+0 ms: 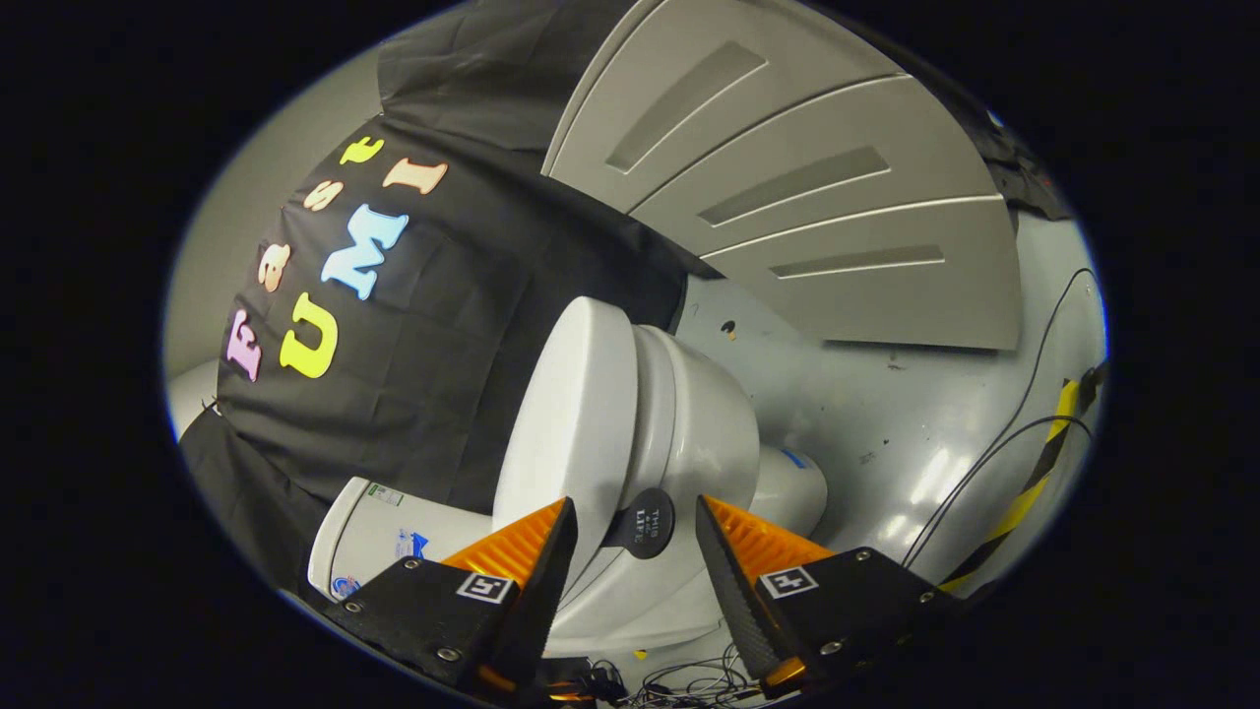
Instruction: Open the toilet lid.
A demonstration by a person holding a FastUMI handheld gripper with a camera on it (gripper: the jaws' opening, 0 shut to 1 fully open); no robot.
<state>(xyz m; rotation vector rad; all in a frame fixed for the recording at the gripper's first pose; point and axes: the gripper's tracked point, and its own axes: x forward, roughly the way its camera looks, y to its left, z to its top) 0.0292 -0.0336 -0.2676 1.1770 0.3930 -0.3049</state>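
The gripper [635, 537] is spread wide and grips nothing; its two fingers [536, 551] stand apart. Between them and just ahead sits the white shiny toilet [689, 433]; the view is tipped sideways, so the toilet looks like it lies on its side. The smooth white toilet lid [576, 423] is down flat on the seat; a small round black sticker [647, 523] sits on its front edge, right between the fingers. The white tank [379, 537] is behind the toilet, by the black cloth wall [443, 335]; thin black wires [994, 443] lie on the grey floor [886, 414].
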